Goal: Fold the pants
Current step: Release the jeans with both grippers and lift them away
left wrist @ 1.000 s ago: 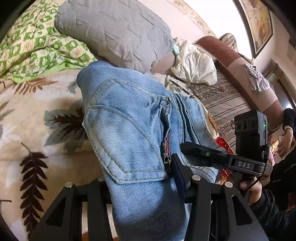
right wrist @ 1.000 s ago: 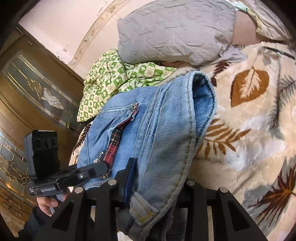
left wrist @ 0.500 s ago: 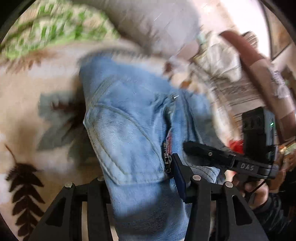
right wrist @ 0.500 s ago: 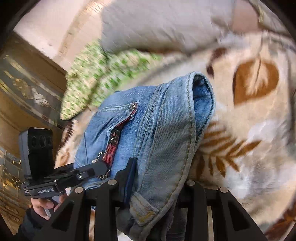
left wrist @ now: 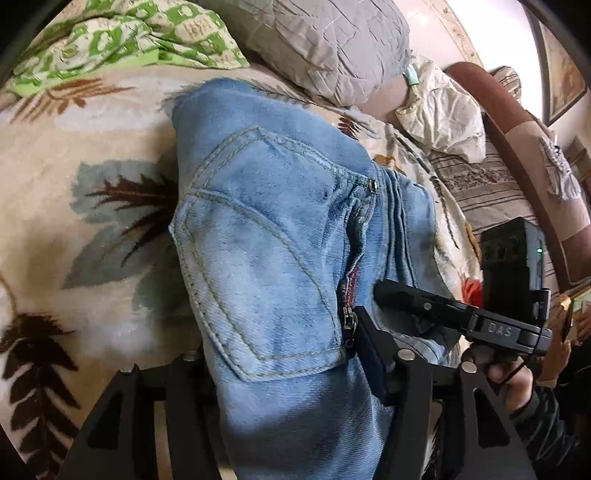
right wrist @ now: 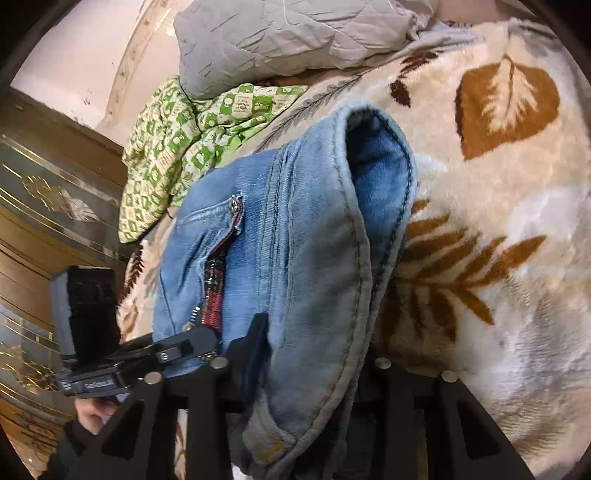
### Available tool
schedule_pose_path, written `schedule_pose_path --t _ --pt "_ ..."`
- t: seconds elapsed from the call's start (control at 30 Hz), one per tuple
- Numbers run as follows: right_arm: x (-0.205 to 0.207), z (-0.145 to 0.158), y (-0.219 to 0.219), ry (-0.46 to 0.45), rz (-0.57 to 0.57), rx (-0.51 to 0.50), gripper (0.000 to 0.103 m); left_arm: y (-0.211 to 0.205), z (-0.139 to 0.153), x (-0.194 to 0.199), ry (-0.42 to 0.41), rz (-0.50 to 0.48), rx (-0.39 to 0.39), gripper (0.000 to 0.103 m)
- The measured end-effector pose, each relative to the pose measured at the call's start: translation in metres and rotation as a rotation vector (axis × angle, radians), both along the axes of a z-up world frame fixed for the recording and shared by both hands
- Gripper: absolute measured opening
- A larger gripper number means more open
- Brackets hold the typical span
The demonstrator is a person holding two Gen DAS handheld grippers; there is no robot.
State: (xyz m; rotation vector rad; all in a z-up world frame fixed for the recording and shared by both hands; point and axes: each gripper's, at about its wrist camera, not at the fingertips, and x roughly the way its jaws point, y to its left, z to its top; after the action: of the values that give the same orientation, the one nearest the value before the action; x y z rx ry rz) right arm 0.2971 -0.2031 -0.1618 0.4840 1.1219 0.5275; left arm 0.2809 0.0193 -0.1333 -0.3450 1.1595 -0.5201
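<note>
Light blue jeans (left wrist: 266, 240), folded into a thick bundle, lie on a leaf-patterned blanket (left wrist: 74, 147), back pocket and open zipper facing up. My left gripper (left wrist: 280, 339) has the near end of the bundle between its fingers. Its jaws are opening, and the denim still fills the gap against the right pad (left wrist: 364, 343). My right gripper (right wrist: 317, 343) holds the jeans (right wrist: 306, 240) by the waistband side. Its jaws are opening too, with thick cloth between them and draped over the right finger. Each view shows the other gripper's finger (left wrist: 417, 299) (right wrist: 177, 347) beside the zipper, held by a hand.
A grey quilted pillow (left wrist: 332, 40) and a green checked cloth (left wrist: 122, 33) lie at the far end of the blanket. A white cloth (left wrist: 443, 110) and a striped sofa (left wrist: 491, 184) are to the right. A wooden door with glass panels (right wrist: 44, 184) stands on the left side.
Both grippers have sunk with the jeans toward the blanket, and the bundle's far end now lies on it. The left gripper's fingers stand slightly wider apart.
</note>
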Motion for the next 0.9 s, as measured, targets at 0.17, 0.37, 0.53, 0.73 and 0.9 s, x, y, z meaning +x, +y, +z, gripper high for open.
schedule_pose_path --t 0.17,0.37,0.53,0.73,0.9 --pt "-0.008 0.026 -0.001 -0.028 -0.018 -0.134 0.078 0.002 0.04 -0.024 -0.152 -0.002 0.148 0.092" --pt "-0.033 0.061 -0.005 -0.106 0.02 -0.272 0.083 -0.002 0.068 -0.064 -0.325 -0.1 0.463 0.1" --pt "-0.048 0.072 -0.006 -0.116 0.055 -0.36 0.083 -0.016 0.067 -0.091 -0.438 -0.195 0.621 0.1" --pt "-0.059 0.066 -0.005 -0.08 0.073 -0.352 0.083 -0.028 0.062 -0.098 -0.561 -0.213 0.681 0.1" --pt "-0.056 0.049 0.012 -0.077 0.11 -0.308 0.062 -0.035 0.045 -0.077 -0.479 -0.2 0.634 0.032"
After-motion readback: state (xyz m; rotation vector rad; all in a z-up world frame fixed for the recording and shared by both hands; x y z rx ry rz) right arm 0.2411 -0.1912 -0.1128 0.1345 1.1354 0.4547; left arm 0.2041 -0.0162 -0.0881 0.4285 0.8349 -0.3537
